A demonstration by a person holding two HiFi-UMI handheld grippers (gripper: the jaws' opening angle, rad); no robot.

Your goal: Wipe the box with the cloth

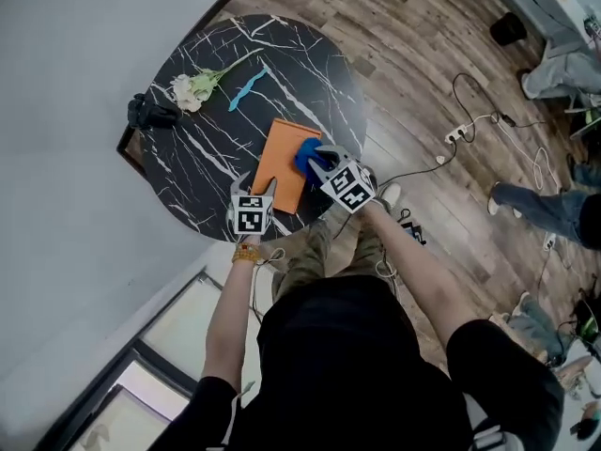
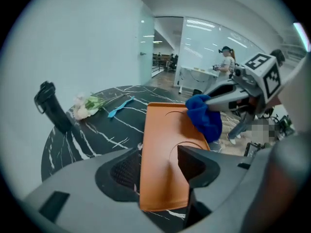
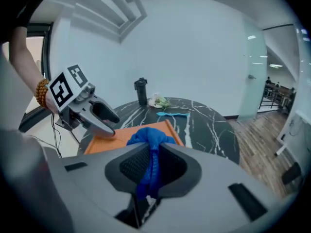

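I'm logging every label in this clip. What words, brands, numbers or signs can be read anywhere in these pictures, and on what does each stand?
No text can be read in any view.
Marker cubes: black-and-white square patterns only, no letters or digits.
Orange box: plain, with only curved embossed lines.
Blue cloth: no print visible.
Black bottle: too small to show any label.

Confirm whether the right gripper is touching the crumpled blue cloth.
Touching. The right gripper view shows the right gripper closed on the crumpled blue cloth, with fabric pinched between both pads.
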